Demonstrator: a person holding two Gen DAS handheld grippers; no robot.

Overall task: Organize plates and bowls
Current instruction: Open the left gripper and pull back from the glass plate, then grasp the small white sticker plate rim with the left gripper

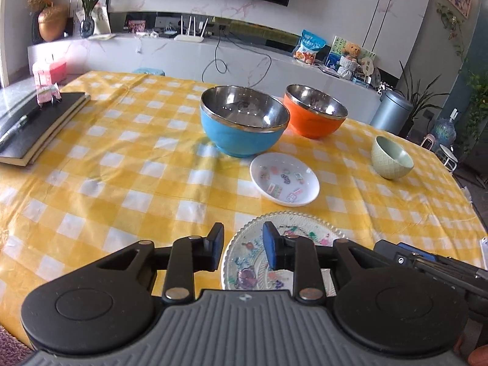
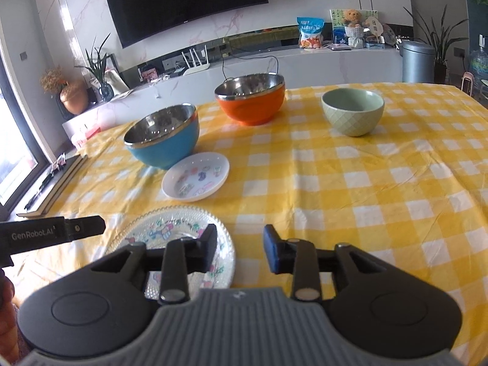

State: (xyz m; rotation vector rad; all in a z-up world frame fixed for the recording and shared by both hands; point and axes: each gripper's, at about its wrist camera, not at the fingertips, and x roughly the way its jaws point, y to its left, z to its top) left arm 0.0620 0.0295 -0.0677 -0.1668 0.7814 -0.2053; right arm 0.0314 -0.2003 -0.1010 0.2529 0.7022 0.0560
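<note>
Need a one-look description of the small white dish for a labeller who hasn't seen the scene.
On the yellow checked tablecloth, find the blue bowl. The small white dish sits just in front of it, smooth-rimmed with little coloured pictures inside. Its neighbour, the clear plate, is larger and has a beaded edge.

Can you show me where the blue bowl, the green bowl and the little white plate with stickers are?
blue bowl [image 1: 241,138]: left wrist view, on its blue outer wall.
green bowl [image 2: 353,120]: right wrist view, on its patterned outer side.
little white plate [image 2: 175,190]: right wrist view, on its near rim.
</note>
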